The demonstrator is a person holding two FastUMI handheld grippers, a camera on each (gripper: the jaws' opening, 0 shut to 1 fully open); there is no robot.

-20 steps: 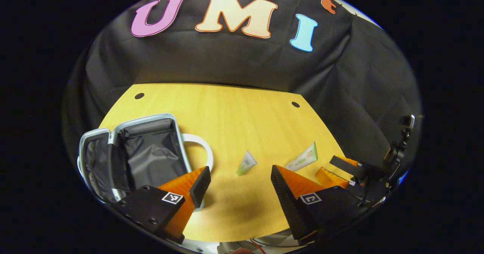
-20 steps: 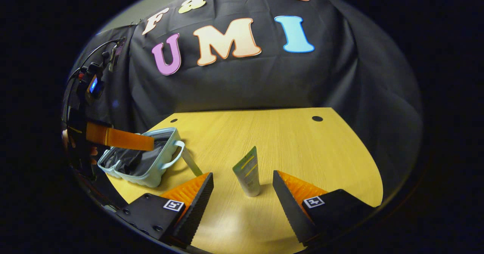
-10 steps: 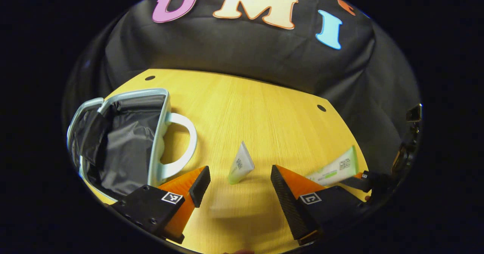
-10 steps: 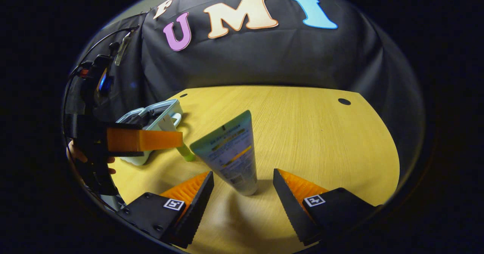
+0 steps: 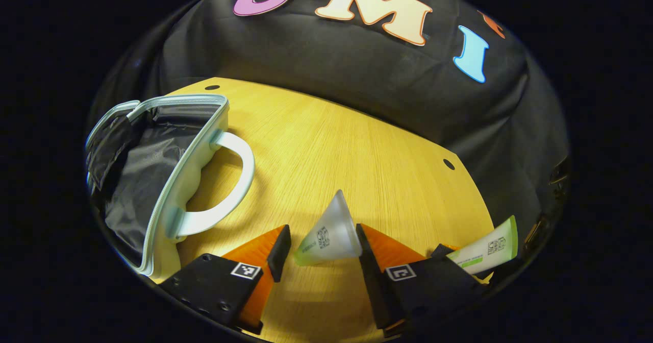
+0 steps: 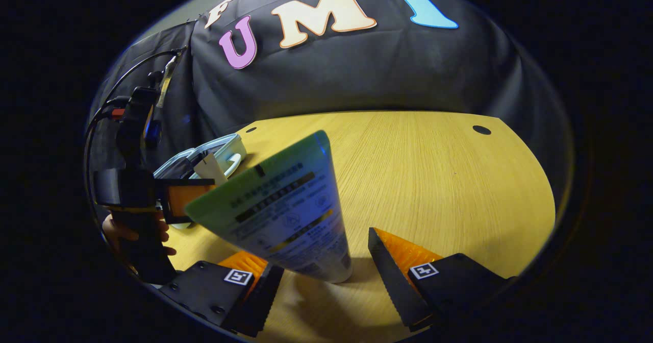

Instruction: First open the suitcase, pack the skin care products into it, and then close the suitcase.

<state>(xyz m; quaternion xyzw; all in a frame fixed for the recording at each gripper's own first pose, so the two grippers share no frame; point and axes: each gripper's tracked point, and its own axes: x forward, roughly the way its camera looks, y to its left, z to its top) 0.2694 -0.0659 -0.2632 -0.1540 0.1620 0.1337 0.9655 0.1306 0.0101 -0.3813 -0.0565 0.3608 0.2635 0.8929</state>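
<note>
Left gripper (image 5: 320, 243) spread around small frosted translucent tube with pale green cap (image 5: 326, 233), standing cap-down on yellow wood-grain table (image 5: 357, 149). Right-hand finger touching or just beside the tube edge, left-hand finger apart from it; no pinch.

Light blue suitcase with dark grey lining (image 5: 153, 164) lying open at table's left, white loop handle (image 5: 229, 179) facing the tube. Nothing visible inside the lining.

Right gripper (image 6: 326, 266) also spread, straddling large white-and-green squeeze tube (image 6: 285, 215), cap end down on the table, body leaning left toward the camera. Gap on its right side clear; contact on the left-hand finger cannot tell.

Same large tube (image 5: 484, 248) at lower right in left gripper view. Left gripper (image 6: 189, 195), held by a hand (image 6: 125, 230), in front of the suitcase (image 6: 204, 156) in right gripper view.
</note>
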